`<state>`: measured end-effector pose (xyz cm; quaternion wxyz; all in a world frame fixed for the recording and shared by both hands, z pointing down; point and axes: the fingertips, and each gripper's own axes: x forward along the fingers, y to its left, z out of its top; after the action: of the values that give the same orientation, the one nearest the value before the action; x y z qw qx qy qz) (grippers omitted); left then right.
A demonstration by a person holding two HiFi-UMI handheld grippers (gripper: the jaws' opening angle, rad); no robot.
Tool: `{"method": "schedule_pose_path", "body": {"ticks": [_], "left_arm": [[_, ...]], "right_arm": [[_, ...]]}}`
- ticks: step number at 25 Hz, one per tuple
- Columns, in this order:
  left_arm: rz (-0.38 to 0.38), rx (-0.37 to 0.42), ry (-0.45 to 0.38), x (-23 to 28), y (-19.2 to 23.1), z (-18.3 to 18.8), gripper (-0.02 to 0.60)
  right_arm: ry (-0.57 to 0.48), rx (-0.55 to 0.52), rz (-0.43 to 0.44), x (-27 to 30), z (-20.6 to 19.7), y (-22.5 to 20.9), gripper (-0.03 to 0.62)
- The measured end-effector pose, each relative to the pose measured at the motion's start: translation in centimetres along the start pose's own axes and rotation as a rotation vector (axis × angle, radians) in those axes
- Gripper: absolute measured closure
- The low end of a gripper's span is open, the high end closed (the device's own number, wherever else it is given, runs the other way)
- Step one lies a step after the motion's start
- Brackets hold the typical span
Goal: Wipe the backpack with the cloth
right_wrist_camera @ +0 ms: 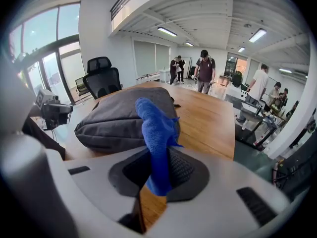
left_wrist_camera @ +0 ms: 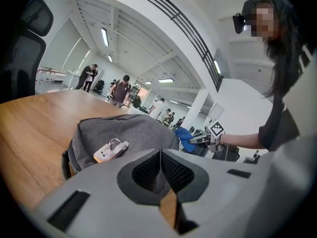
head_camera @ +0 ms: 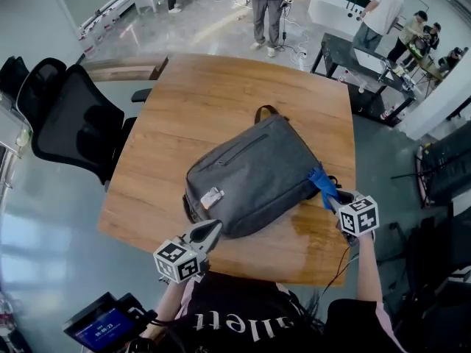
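Observation:
A grey backpack (head_camera: 254, 173) lies flat on the wooden table (head_camera: 184, 101), with a small tag (head_camera: 212, 197) near its bottom end. My right gripper (head_camera: 333, 197) is shut on a blue cloth (head_camera: 322, 184), which sits at the backpack's right edge. The right gripper view has the cloth (right_wrist_camera: 157, 133) standing up between the jaws, with the backpack (right_wrist_camera: 119, 115) just beyond. My left gripper (head_camera: 210, 234) is shut with nothing in it, close to the backpack's lower edge. From the left gripper view the backpack (left_wrist_camera: 124, 133) and its tag (left_wrist_camera: 110, 150) lie ahead.
A black office chair (head_camera: 70, 120) stands at the table's left side. Dark desks (head_camera: 360, 68) and several people stand at the back of the room. A cable hangs off the table's near right edge.

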<state>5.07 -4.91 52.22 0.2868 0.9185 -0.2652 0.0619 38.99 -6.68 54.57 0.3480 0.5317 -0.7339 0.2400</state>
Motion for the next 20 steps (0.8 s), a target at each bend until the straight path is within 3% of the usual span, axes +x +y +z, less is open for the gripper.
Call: {"method": "schedule_pose_path", "body": {"ticks": [12,16,20], "left_arm": [[0.148,-0.037,0.022,-4.5,-4.7,-4.8,0.574],[0.223,-0.058,0.026,-7.3,-4.8,-5.9,0.574],[0.263,-0.061,0.005,-10.4,-3.0,-4.8,0.574]], "right_arm": [[-0.087,0.068,0.153,0.1,-2.2,9.6,0.516],[-0.102,0.127,0.205,0.1,-3.1,12.7,0.516],[-0.116,0.198,0.228,0.3,-2.6,16.9,0.516]]}}
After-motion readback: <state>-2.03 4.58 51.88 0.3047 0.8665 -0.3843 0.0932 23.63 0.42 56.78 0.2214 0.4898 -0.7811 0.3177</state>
